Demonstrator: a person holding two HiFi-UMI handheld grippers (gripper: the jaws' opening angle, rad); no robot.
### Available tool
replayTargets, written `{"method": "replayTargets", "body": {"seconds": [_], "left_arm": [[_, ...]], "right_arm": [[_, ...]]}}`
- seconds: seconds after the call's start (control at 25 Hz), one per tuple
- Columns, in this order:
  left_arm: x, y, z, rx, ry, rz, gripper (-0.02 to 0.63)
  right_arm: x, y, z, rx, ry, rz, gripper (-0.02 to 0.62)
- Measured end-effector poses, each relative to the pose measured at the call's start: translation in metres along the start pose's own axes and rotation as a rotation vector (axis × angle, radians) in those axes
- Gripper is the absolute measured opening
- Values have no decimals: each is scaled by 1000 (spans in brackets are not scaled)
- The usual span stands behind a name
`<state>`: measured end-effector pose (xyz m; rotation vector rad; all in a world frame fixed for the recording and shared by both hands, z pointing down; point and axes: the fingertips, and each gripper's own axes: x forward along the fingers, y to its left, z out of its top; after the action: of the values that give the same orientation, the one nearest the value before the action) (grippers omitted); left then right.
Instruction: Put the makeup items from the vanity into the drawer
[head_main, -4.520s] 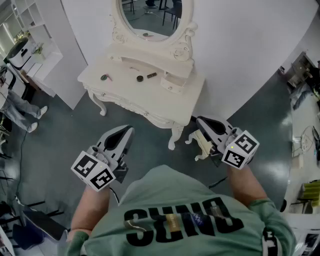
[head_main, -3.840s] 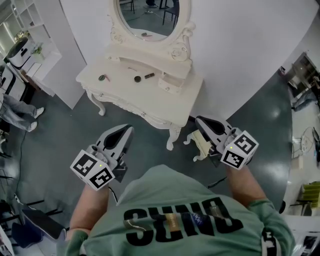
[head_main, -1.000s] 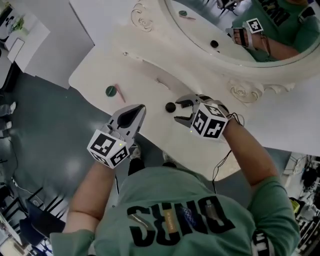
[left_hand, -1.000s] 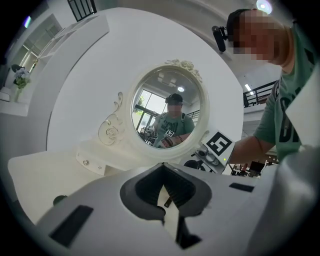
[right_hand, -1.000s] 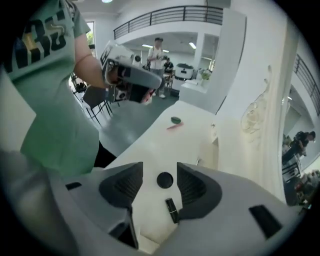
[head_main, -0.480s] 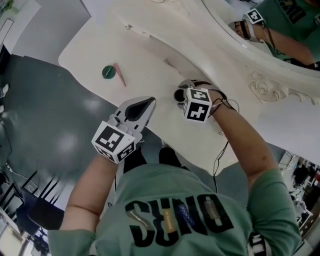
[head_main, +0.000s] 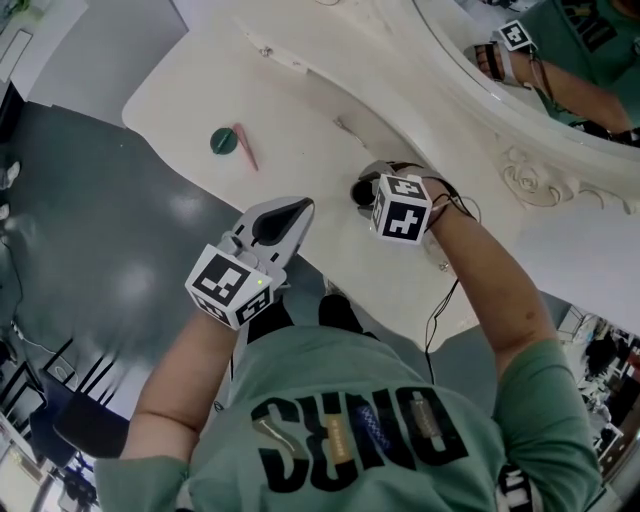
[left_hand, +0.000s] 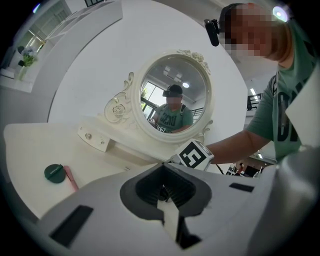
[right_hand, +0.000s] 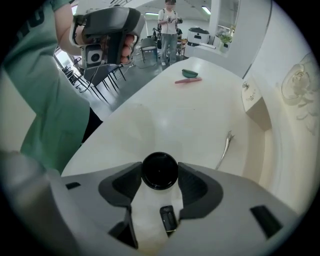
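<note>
A black round jar (right_hand: 159, 170) stands on the white vanity top (head_main: 180, 80). My right gripper (right_hand: 160, 187) is down over it with a jaw on each side; the jaws are closing and their pads touch the jar. From the head view only a dark edge of the jar (head_main: 360, 192) shows beside the right gripper (head_main: 366, 184). My left gripper (head_main: 292, 207) hovers shut and empty at the vanity's front edge, left of the right one. A green round compact (head_main: 222, 141) and a pink stick (head_main: 246, 147) lie together at the far left of the top.
A thin silver tool (right_hand: 225, 145) lies near the raised back shelf. A small shut drawer with a knob (right_hand: 250, 97) sits in that shelf. The oval mirror (head_main: 520, 60) rises behind. Dark floor (head_main: 80, 250) lies off the vanity's front edge. People and chairs stand farther off in the room.
I have come from standing back to right over the vanity. My right gripper dropped onto the black jar and its jaws came in around it. The left gripper came up to the front edge.
</note>
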<state>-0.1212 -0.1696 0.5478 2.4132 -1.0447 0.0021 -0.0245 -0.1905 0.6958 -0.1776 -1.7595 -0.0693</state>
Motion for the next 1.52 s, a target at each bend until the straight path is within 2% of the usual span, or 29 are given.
{"method": "replayTargets", "body": {"seconds": [0.2, 0.48, 0.76, 0.88, 1.0, 1.28, 1.52], "left_arm": [[-14, -17, 29, 29, -18, -3, 8], [-36, -67, 110, 124, -89, -43, 8], [-59, -127, 193, 194, -163, -102, 8], [-67, -153, 218, 225, -189, -129, 8], [-76, -174, 235, 252, -205, -156, 8], [-87, -201, 255, 307, -237, -208, 8], [-88, -204, 253, 308, -231, -214, 8]], "right_arm": [[-59, 12, 27, 34, -139, -74, 238], [-206, 34, 45, 161, -427, -257, 238], [-355, 66, 36, 312, -797, -446, 238], [-404, 88, 31, 371, -982, -482, 238], [-436, 109, 30, 384, -1125, -502, 238], [-481, 130, 29, 353, -1302, -530, 238], [-484, 131, 34, 328, -1273, -550, 238]]}}
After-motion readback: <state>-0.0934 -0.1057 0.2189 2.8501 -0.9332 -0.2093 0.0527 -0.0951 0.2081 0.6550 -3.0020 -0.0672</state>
